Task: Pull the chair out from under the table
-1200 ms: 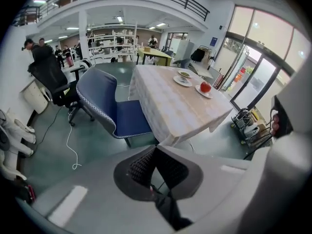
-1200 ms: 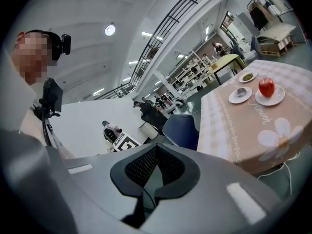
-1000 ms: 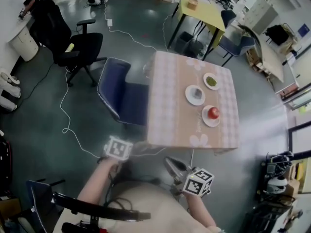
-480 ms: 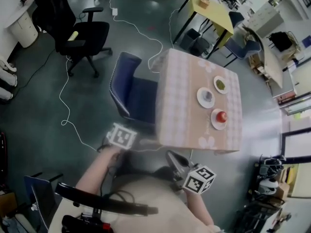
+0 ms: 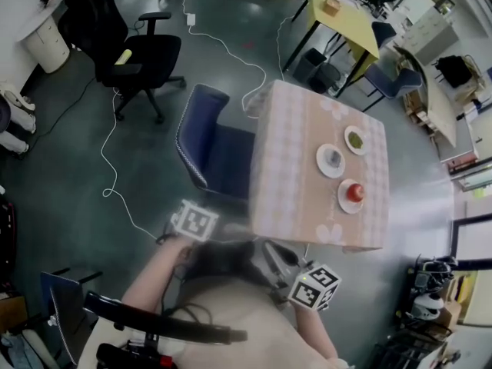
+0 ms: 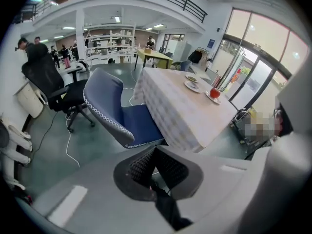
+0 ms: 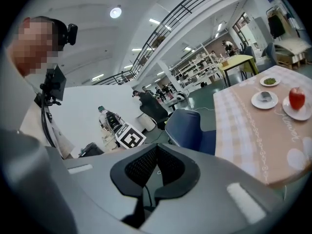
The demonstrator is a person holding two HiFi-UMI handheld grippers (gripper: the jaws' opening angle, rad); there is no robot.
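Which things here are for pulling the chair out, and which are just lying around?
For the job: blue padded chair; table with pink checked cloth.
Just around: black office chair; white floor cable; yellow table; red apple.

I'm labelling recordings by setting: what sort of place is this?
Probably a large open-plan office or lab, with a dining scene staged in it: a black office chair, a yellow work table and racks of shelving stand beyond the cloth-covered table.
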